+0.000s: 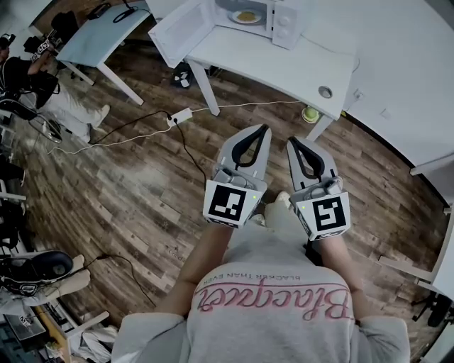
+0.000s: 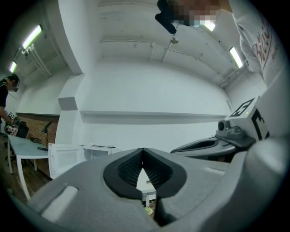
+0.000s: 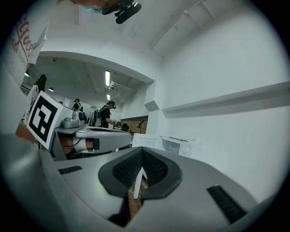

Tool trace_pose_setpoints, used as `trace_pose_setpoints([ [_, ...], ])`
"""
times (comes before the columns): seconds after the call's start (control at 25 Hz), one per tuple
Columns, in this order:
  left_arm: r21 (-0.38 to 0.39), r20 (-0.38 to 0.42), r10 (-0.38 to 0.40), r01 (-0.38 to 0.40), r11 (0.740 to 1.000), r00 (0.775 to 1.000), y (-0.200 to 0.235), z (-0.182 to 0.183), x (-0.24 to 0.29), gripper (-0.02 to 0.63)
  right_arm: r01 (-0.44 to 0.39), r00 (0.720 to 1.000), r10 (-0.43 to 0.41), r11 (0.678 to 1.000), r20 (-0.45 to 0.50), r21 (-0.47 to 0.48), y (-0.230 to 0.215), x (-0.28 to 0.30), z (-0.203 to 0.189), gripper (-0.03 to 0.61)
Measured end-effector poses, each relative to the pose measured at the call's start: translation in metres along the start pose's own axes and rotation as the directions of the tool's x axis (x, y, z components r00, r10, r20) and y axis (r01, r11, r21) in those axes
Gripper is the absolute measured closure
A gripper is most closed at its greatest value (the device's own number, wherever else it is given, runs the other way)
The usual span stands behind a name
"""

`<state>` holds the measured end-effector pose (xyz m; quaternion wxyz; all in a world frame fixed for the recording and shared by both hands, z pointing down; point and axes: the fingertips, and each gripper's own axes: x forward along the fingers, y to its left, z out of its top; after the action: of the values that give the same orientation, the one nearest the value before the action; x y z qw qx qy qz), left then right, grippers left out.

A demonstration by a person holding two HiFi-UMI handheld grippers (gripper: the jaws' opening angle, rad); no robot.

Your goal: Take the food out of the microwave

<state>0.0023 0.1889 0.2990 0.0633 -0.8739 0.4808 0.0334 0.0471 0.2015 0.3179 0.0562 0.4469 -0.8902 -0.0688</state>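
Food, something pale yellow on a white plate, sits inside the microwave, untouched. The microwave's door is swung wide to its left, so the way in is clear and that step looks done. The microwave stands at the far end of the white counter, with bare counter in front of it, and I'd guess that's where the plate is meant to land.

Well short of the microwave, out over the wooden floor, the person holds both tools side by side, pointed at it. Left gripper: jaws pressed together, nothing between them. Right gripper: same story, jaws closed tip to tip and empty. Carried level and shut like that, they look set for the walk-up rather than a reach.

My call: the task has barely begun, and the jaws must part before they can take the plate's rim. On the floor, short of the microwave's counter, lies a power strip with its cable, worth stepping round.
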Motion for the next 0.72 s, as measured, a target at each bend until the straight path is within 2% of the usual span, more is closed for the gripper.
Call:
trace_pose_setpoints([
  [0.28, -0.022, -0.010, 0.048, -0.048, 0.999, 0.999, 0.022, -0.016, 0.010, 0.609, -0.040, 0.999, 0.040, 0.999, -0.006, -0.006, 0.001, 0.024, -0.015, 0.569],
  [0.72, 0.008, -0.019, 0.065, -0.065, 0.998, 0.998, 0.068, -0.027, 0.066, 0.609, -0.067, 0.998, 0.067, 0.998, 0.000, -0.010, -0.030, 0.095, -0.024, 0.568],
])
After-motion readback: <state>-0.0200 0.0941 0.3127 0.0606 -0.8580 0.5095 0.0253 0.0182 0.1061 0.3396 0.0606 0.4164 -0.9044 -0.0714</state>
